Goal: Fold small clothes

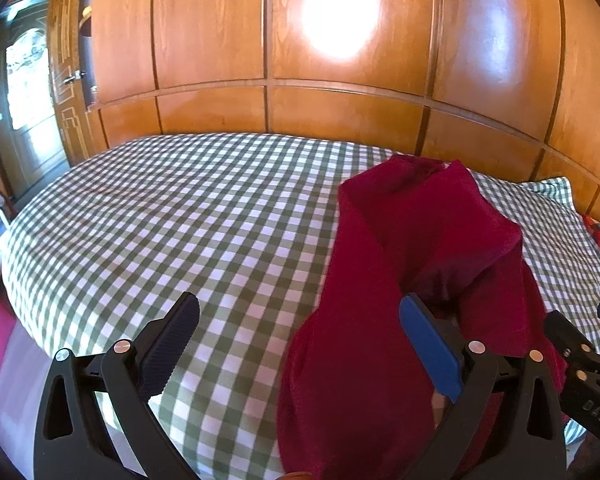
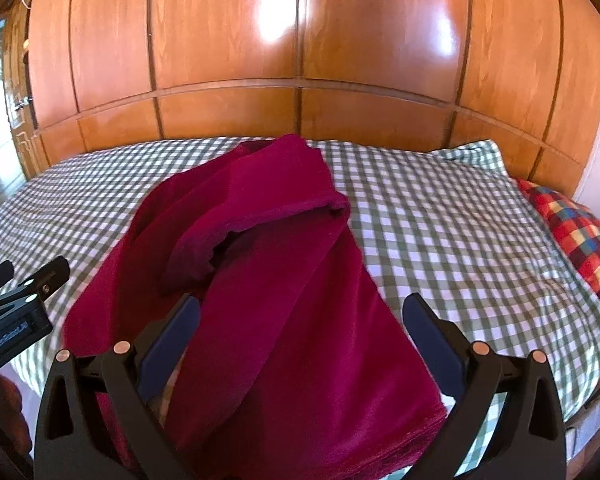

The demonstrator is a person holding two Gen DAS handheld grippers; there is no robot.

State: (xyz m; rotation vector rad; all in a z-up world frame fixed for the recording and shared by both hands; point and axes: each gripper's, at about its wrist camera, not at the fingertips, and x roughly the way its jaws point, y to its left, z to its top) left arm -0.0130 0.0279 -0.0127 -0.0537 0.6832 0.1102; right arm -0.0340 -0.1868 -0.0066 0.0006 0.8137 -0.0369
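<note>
A green-checked bed (image 1: 160,216) is backed by glossy wooden panelling (image 1: 212,28); a crimson garment (image 2: 260,280) is spread there, both the left claw (image 1: 300,332) and right claw (image 2: 300,332) held wide apart, empty.

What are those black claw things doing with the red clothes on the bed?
A person holds two grippers to fold clothes. The dark red garment lies partly folded on the checked bedsheet. The left gripper and the right gripper are both open above it, holding nothing.
</note>
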